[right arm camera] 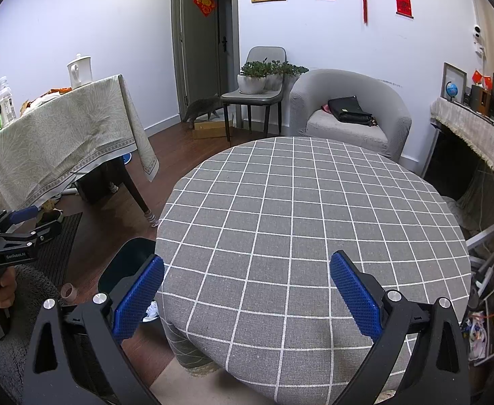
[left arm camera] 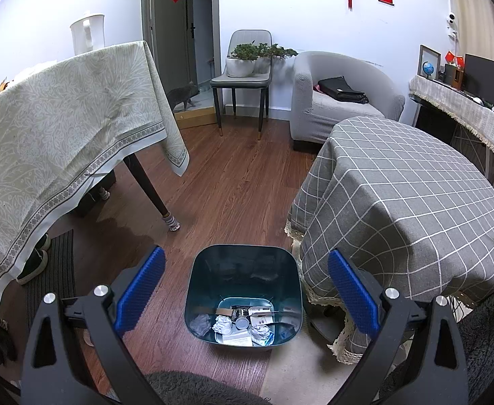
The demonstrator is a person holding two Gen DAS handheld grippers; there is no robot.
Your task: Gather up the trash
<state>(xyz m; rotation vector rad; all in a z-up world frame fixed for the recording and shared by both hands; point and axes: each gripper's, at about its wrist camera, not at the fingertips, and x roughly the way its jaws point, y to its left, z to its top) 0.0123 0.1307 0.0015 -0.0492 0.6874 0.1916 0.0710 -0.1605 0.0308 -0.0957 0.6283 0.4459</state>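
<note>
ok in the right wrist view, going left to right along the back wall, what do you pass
white kettle → cat → chair with potted plants → grey armchair with black bag → small globe

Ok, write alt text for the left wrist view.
The open left gripper hangs empty above a dark teal trash bin on the wood floor, crumpled paper and wrappers at its bottom. A grey checked tablecloth drapes a table at right.

Left gripper (left arm camera: 245, 285): black angular arms, blue textured pads (left arm camera: 140, 290), round silver screws.
Right gripper (right arm camera: 247, 290): same black frame, blue pads (right arm camera: 355, 295), silver screws.
Left hand (right arm camera: 0, 292): bare skin around a black handle.
</note>
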